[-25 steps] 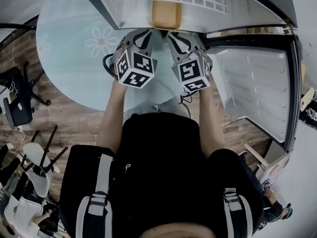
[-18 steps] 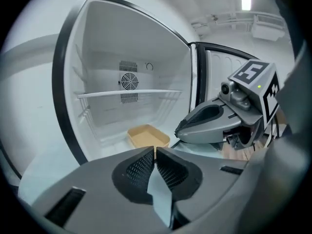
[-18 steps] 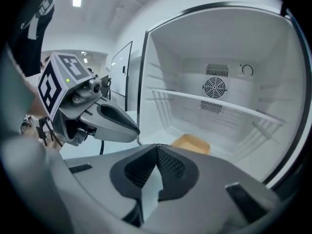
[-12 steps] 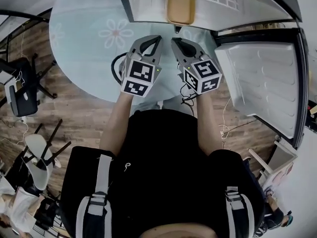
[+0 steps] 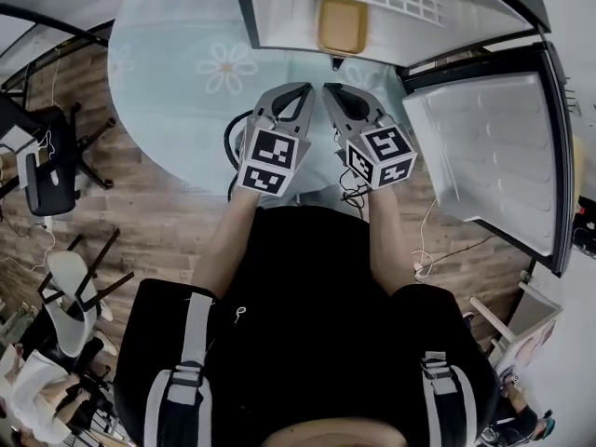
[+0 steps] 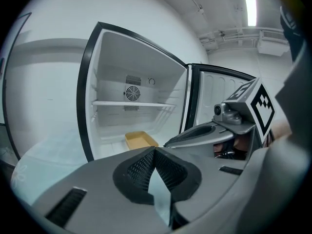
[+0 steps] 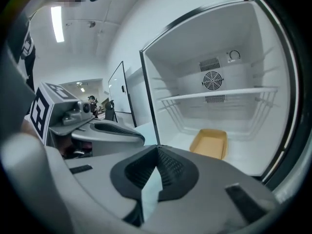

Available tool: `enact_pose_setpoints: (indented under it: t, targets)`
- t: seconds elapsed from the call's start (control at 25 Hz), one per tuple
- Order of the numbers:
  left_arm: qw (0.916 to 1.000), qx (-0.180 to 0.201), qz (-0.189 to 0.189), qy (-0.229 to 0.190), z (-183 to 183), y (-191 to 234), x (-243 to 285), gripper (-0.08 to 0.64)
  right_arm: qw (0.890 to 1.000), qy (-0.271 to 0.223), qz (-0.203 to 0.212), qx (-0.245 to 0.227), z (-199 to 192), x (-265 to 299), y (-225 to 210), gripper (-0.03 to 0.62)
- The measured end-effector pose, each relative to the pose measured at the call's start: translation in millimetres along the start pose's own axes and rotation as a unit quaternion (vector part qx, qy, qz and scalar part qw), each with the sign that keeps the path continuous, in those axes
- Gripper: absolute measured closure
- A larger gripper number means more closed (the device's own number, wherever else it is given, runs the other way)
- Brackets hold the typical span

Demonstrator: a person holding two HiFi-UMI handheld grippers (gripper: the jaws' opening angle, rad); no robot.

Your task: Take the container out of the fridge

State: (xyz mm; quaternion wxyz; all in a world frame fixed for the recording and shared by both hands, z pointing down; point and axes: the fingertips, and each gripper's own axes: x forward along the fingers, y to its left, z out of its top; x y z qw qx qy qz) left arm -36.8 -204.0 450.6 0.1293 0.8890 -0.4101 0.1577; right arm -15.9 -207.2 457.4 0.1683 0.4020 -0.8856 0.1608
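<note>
The left gripper (image 5: 296, 96) hangs before the open fridge (image 5: 279, 12), its fingers pressed together on nothing. The yellow container (image 5: 342, 24) lies on the fridge floor beyond both tips, untouched. The right gripper (image 5: 337, 96), close beside the left, is likewise closed and empty. This looks like the approach. Next, the fingers must spread, reach in and take the container's rim.
</note>
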Motion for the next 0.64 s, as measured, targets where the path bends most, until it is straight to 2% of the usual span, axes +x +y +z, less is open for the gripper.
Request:
enact_pose_setpoints:
  t: [0.12,0.4,0.64]
  targets:
    - [0.9999,0.007,0.006,-0.004,8,-8,-1,0.551,1.0,-0.011,0.002,-0.017,8,-9,3,0.586]
    - [0.9995,0.005,0.031,0.001,12,-27,-7,0.551,0.999,-0.036,0.001,-0.003,5,-47,-7,0.586]
    - [0.9993,0.011,0.033,-0.01,13,-75,-6,0.551,0.998,-0.038,-0.021,-0.034,-14,-82,-24,0.586]
